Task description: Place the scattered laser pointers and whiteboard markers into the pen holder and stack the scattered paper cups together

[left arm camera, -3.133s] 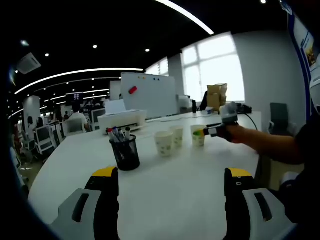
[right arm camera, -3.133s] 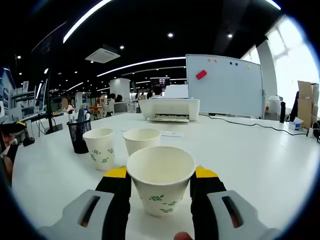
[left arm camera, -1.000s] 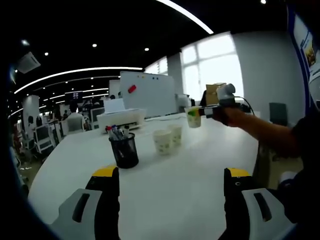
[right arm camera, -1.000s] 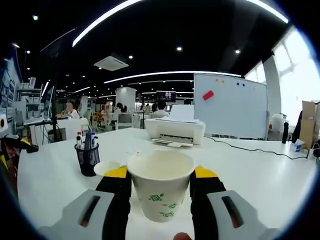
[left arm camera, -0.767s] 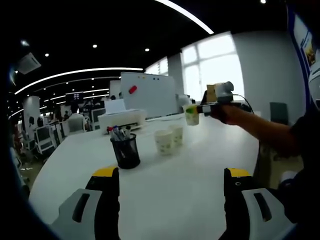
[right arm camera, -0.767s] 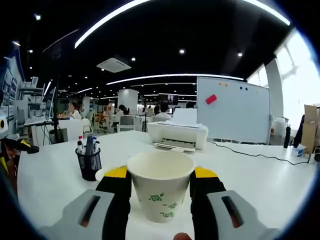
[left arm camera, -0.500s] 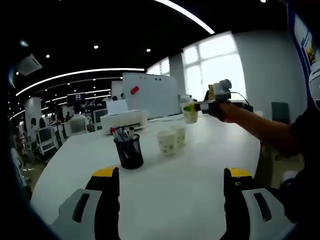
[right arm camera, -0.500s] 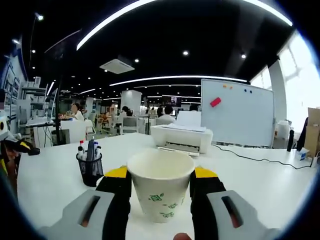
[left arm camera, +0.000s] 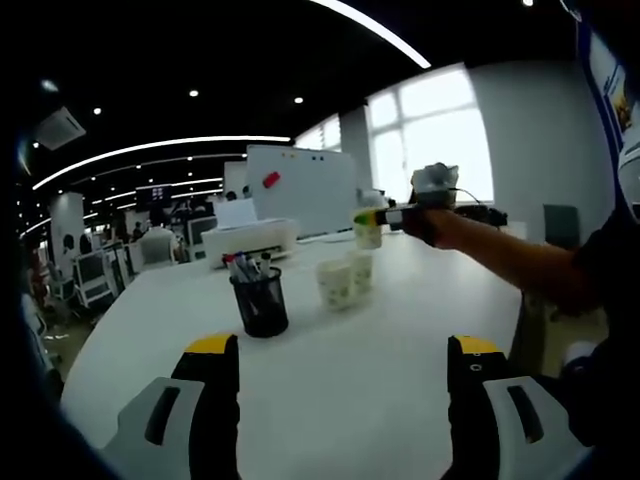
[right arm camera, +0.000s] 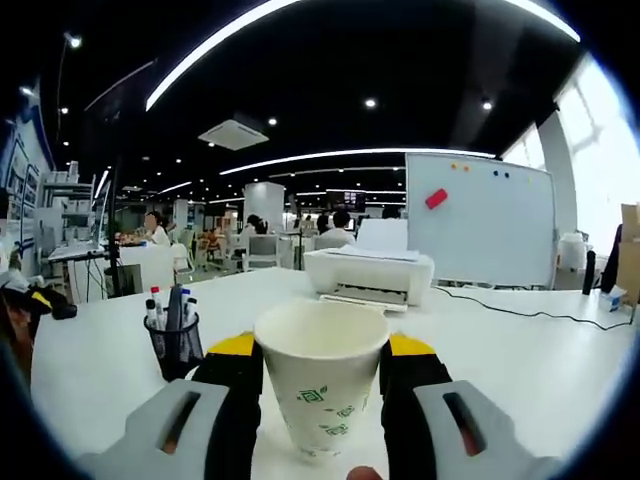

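In the right gripper view my right gripper (right arm camera: 320, 352) is shut on a white paper cup (right arm camera: 320, 390) with green print, held upright in the air. In the left gripper view that cup (left arm camera: 367, 229) hangs just above two more paper cups (left arm camera: 343, 280) standing side by side on the white table (left arm camera: 350, 370). A black mesh pen holder (left arm camera: 260, 305) with markers in it stands left of them, and in the right gripper view the holder (right arm camera: 174, 346) is at the left. My left gripper (left arm camera: 342, 348) stays low over the near table, open, with nothing between its jaws.
A white printer (right arm camera: 368, 275) and a whiteboard (right arm camera: 480, 225) stand at the table's far side. The person's arm (left arm camera: 510, 260) reaches in from the right. A cable (right arm camera: 540, 316) lies on the table at the right. Desks and people fill the room behind.
The right gripper lifted the cup off the table and carried it left, over the two standing cups. The left gripper has hardly moved.
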